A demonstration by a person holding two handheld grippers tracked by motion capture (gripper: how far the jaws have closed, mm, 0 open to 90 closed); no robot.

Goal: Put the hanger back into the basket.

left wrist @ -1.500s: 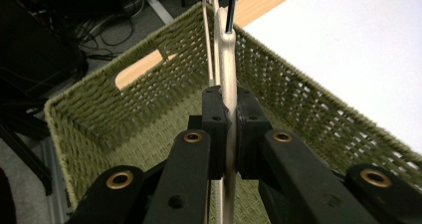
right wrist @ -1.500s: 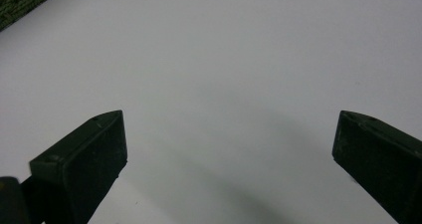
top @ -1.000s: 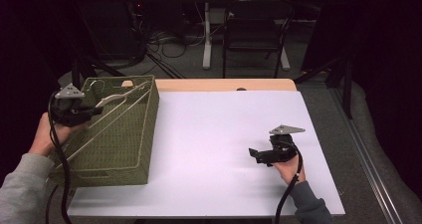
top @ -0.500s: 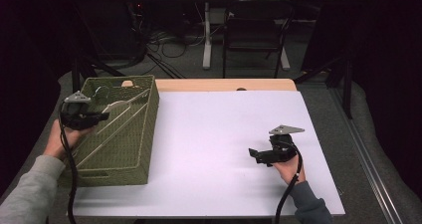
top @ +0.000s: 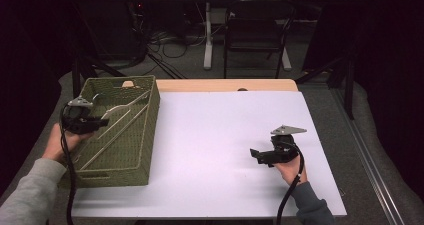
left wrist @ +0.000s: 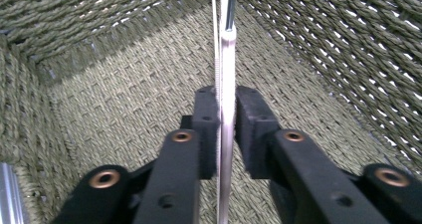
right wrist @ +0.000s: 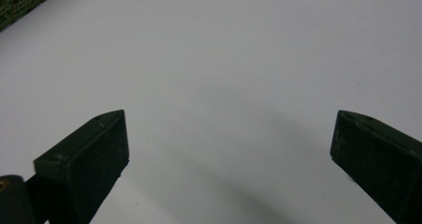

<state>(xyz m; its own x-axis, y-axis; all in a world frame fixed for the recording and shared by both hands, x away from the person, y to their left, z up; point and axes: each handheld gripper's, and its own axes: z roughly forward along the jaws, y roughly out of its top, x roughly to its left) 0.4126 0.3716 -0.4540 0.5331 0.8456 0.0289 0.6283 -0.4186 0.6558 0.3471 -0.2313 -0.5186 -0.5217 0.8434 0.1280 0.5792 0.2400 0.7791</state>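
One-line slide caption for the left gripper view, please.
Left gripper inside the green woven basket, jaws just easing open around a thin metal utensil handle.

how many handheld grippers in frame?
2. Left black gripper reaching into the green woven basket, jaws just opening around a silver metal rod; right black gripper over the white table, open.

High view overlooks table [top: 225,135]; 2 cameras ride tongs closely.

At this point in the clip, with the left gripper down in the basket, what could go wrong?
The left gripper has just been opening with a thin metal utensil between its jaws; the right pad seems already off it, so it may drop against the woven basket wall. Another utensil lies there and might tangle. The right gripper idles open over the white table.
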